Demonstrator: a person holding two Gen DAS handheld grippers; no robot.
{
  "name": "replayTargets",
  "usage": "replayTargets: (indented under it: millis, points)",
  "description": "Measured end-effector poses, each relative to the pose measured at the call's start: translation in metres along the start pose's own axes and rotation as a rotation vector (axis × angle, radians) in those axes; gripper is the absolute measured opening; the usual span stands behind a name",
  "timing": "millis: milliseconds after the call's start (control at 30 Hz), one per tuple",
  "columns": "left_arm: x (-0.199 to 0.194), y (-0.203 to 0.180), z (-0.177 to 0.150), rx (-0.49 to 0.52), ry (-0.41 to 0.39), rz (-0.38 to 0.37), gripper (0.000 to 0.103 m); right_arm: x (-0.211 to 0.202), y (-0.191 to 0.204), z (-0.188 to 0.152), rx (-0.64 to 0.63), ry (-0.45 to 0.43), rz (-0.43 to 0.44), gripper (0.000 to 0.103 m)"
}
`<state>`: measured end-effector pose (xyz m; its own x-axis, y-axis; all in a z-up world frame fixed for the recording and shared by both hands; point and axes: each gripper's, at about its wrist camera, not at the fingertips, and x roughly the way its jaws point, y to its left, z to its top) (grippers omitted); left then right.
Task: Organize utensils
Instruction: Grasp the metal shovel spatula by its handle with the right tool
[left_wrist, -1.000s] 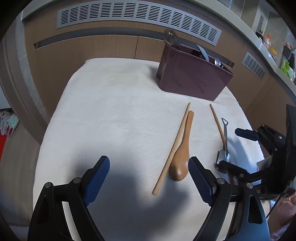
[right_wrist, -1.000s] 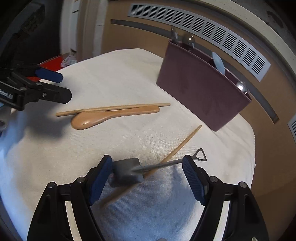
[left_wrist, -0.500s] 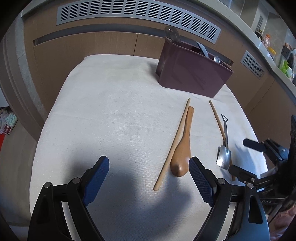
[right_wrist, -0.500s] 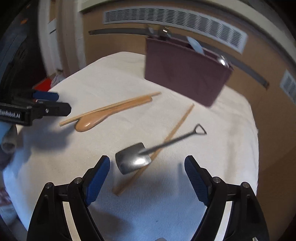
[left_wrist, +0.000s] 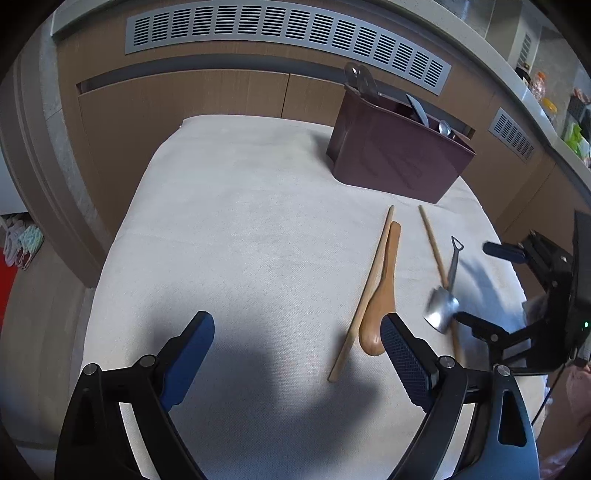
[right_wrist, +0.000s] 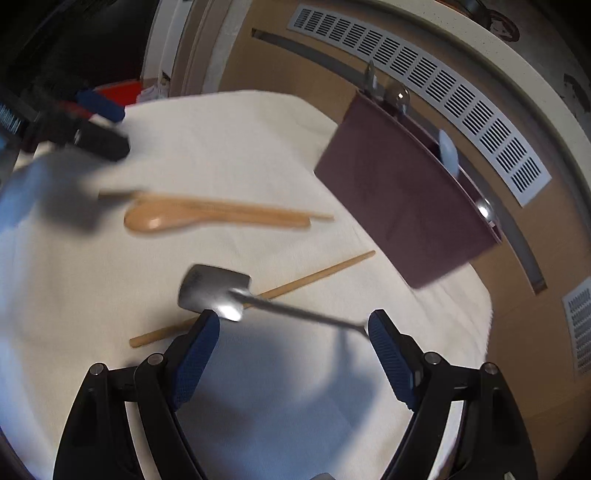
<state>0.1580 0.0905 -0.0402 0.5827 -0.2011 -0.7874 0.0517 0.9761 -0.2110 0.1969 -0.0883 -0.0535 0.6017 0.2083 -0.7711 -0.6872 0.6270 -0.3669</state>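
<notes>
The stiff, slick shovel spoon (right_wrist: 218, 291) lay before the caddy (right_wrist: 402, 206), seemingly free between the right gripper's (right_wrist: 293, 326) parted fingers; grasp its thin handle. The left gripper's (left_wrist: 297, 334) fingers were opening, empty.

Behind the table, wood-grain cabinet panels (left_wrist: 184, 99) topped by a long grey slatted vent grille (left_wrist: 288, 40). Far right on the counter (left_wrist: 532, 107), blurred bottles and a green item (left_wrist: 576, 136). Low left, a red patch of floor (left_wrist: 5, 288).
</notes>
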Motion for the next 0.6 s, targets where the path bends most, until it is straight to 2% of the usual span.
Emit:
replayTargets:
  millis: [167, 300, 433, 500, 567, 600]
  points:
    - [0.003, 0.004, -0.001, -0.012, 0.006, 0.013, 0.091, 0.022, 0.007, 0.035, -0.026, -0.044, 0.085, 0.079]
    - [0.005, 0.010, -0.002, -0.023, 0.015, 0.022, 0.091, 0.034, 0.003, 0.049, -0.037, -0.046, 0.171, 0.078]
    - [0.005, 0.018, -0.004, -0.044, 0.020, 0.027, 0.091, 0.055, -0.017, 0.053, 0.049, 0.029, 0.293, 0.078]
    - [0.006, 0.019, -0.004, -0.053, 0.024, 0.023, 0.091, 0.061, -0.028, 0.051, 0.132, 0.058, 0.357, 0.077]
    - [0.007, 0.019, -0.005, -0.054, 0.029, 0.015, 0.091, 0.058, -0.036, 0.048, 0.185, 0.070, 0.355, 0.061]
    - [0.007, 0.018, -0.005, -0.052, 0.031, 0.012, 0.091, 0.055, -0.038, 0.046, 0.204, 0.082, 0.355, 0.057]
